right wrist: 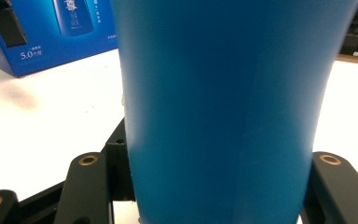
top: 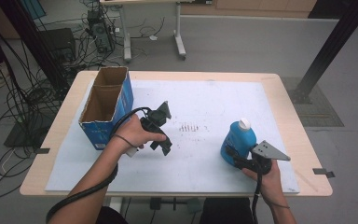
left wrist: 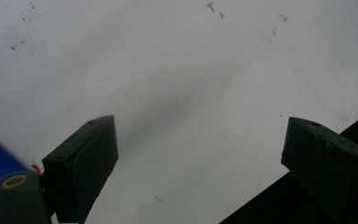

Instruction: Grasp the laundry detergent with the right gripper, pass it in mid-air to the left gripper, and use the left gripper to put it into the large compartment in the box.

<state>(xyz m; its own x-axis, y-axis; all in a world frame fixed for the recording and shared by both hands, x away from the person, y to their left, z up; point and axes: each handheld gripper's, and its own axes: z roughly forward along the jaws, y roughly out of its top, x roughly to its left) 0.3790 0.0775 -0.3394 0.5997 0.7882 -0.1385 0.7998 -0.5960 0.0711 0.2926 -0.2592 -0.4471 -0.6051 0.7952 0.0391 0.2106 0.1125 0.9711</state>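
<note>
Both forearms are showing bare, no sleeves. Left gripper [top: 164, 133]: black body, black cable [top: 81, 193] trailing along the forearm, a thin black loop lying round the wrist. Right gripper [top: 237, 156]: black, carrying a grey three-cornered plate [top: 268, 151] dotted with small holes. Brass-ringed screw holes [right wrist: 89, 160] are sitting at its jaw bases.

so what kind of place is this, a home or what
Probably a lab or workshop, not a home: tangled cables cover the grey floor, a black metal frame post stands beside the table, and electronic equipment sits on the floor behind it.
</note>
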